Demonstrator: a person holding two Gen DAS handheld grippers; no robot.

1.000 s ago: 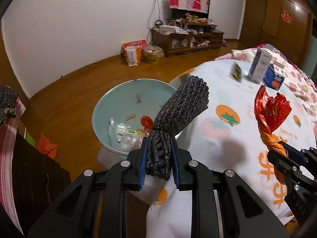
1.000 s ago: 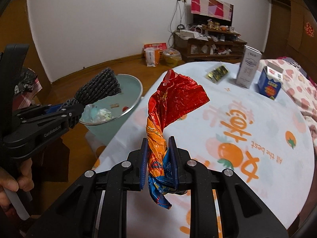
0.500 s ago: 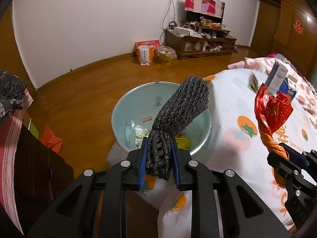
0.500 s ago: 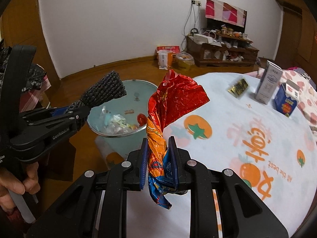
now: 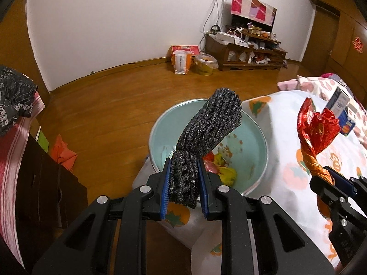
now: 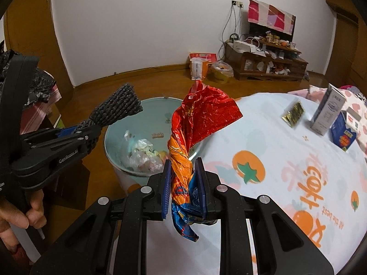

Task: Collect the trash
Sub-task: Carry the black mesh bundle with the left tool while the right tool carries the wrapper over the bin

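Now 2 hand-held grippers each carry trash. The left gripper (image 5: pixel 183 183) is clamped on a bunched dark grey foam net (image 5: pixel 206 135), which sticks up and forward from its blue pads, directly over a pale blue bin (image 5: pixel 259 135) that already contains wrappers. The right gripper (image 6: pixel 184 189) pinches a twisted red and orange foil wrapper (image 6: pixel 195 123); ahead and to its left sits the same bin (image 6: pixel 146 110), beside a table (image 6: pixel 275 160) covered in an orange-print cloth.
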